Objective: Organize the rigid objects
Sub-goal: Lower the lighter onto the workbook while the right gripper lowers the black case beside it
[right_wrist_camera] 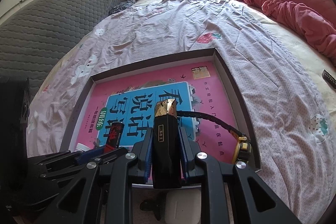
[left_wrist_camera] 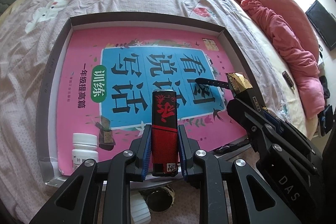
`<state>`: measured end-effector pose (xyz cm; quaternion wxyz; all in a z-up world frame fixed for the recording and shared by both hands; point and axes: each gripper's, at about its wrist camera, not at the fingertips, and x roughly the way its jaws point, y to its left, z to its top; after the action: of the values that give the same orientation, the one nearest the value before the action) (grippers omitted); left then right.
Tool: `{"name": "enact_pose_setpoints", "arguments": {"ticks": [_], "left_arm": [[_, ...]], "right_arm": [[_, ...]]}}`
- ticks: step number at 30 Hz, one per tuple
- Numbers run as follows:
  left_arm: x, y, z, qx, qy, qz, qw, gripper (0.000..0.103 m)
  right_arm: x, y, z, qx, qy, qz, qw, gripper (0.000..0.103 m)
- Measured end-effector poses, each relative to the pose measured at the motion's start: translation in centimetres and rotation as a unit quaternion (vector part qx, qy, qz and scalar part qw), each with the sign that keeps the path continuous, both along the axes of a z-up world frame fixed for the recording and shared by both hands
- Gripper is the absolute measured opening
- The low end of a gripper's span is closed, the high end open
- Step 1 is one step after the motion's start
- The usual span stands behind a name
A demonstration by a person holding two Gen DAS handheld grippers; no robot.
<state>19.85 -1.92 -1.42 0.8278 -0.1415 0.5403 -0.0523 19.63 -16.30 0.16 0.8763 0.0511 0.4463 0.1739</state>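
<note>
Red-black lighter clamped between left gripper blue pads, held upright over pink book lying in grey tray on bed; white bottle stands at tray's near left corner.

Right wrist view: right gripper closed on black gold-topped lighter, above same tray; watch lies on book at tray's right side.

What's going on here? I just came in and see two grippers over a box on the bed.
A person is sorting small items into a shallow box that lies on the bed and has a pink workbook in its bottom. The left gripper is shut on a red and black case, and the right gripper is shut on a black case with a gold tip. Both are held above the box. A white bottle and a watch already sit inside.
</note>
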Motion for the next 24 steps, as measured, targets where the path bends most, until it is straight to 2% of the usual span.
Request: {"name": "enact_pose_setpoints", "arguments": {"ticks": [3, 11, 18, 24], "left_arm": [[0.1, 0.2, -0.4, 0.0, 0.005, 0.001, 1.0, 0.023], [0.3, 0.6, -0.6, 0.009, 0.001, 0.001, 1.0, 0.023], [0.4, 0.9, -0.7, 0.014, -0.004, -0.001, 0.9999, 0.023], [0.4, 0.9, -0.7, 0.016, -0.003, -0.002, 0.9999, 0.023]], "right_arm": [[0.1, 0.2, -0.1, 0.011, 0.004, 0.005, 1.0, 0.023], [0.8, 1.4, -1.1, 0.002, 0.017, 0.027, 1.0, 0.023], [1.6, 2.5, -2.3, -0.048, 0.028, 0.046, 0.997, 0.023], [1.8, 2.7, -3.3, -0.06, 0.038, 0.045, 0.996, 0.023]]}}
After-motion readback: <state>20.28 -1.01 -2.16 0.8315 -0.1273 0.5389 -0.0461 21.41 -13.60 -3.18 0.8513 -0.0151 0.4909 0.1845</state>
